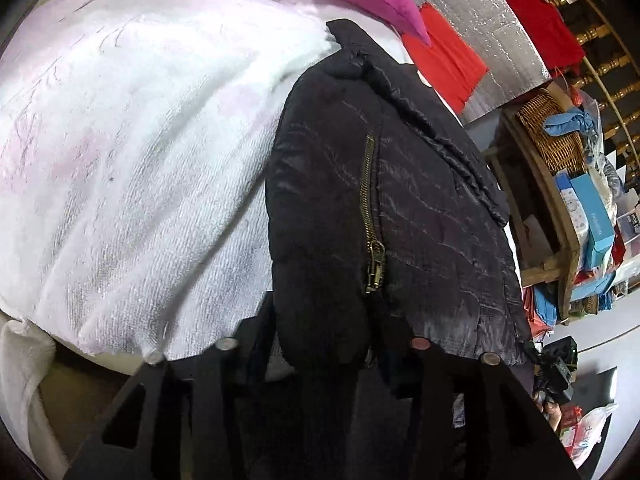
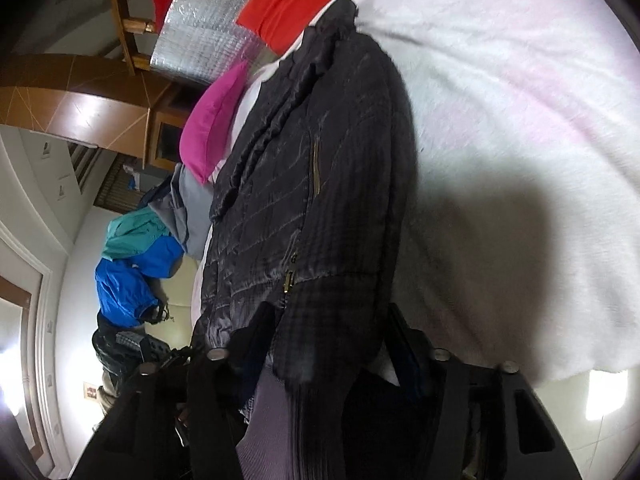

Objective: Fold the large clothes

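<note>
You hold the black quilted jacket [image 1: 384, 208] pinched in both the left gripper [image 1: 320, 344] and the right gripper [image 2: 328, 356], its body stretching ahead over the white blanket [image 1: 140, 152], apparently keeping the hem taut for folding.

The jacket [image 1: 420, 216] is quilted black cloth with a slight sheen; its zipper [image 1: 370, 220] looks like dull brass metal. Under it lies a white, nubby terry blanket [image 1: 140, 140]. At upper right, a crinkled shiny foil sheet [image 1: 492, 12] and a woven wicker basket [image 1: 552, 136].
</note>
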Tool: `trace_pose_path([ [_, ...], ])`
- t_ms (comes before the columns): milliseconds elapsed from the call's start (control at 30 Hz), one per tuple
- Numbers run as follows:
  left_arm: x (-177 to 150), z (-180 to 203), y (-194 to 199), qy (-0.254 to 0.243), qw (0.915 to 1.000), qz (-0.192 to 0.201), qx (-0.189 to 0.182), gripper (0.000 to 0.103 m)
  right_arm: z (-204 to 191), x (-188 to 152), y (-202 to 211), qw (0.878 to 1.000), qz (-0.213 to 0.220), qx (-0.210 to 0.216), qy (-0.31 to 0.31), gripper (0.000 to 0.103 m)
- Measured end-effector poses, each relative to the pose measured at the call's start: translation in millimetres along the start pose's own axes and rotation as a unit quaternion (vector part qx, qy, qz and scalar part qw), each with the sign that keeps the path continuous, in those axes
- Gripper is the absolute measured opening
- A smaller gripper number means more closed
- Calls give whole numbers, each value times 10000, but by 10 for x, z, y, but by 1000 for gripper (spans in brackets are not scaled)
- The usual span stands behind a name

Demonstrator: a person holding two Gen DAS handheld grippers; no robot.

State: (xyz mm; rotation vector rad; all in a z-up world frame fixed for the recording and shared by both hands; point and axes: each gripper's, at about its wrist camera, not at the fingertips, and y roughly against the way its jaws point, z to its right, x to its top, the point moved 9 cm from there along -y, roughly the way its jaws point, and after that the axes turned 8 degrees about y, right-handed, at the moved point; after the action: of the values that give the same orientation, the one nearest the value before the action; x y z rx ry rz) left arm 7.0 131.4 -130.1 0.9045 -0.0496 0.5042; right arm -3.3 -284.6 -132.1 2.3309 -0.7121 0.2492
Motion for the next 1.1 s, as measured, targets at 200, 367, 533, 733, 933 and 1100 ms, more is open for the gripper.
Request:
trace_pose_path([
  [200, -17, 82, 70, -304, 9994, 79, 167, 20, -77, -18, -16, 9996, -66, -218, 183, 20],
  [367, -57, 201, 186, -509, 9980, 251, 266, 19, -81, -44, 16, 9994, -66, -266, 200, 19],
  [533, -137, 254, 351, -621, 9973, 330, 214, 19, -155, -103, 123, 9994, -81, -161, 288, 18],
  [733, -137, 218, 489, -632, 9972, 357, 154, 19, -242, -165, 273, 9993, -71, -38, 372, 18],
  [933, -111, 184, 507, -634, 9971, 366, 192, 19, -233, -230, 321, 9993, -72, -13, 379, 18],
  [1100, -96, 218, 504, -738, 9956, 440, 366, 19, -165, -255, 302, 9995, -66, 6, 304, 18],
])
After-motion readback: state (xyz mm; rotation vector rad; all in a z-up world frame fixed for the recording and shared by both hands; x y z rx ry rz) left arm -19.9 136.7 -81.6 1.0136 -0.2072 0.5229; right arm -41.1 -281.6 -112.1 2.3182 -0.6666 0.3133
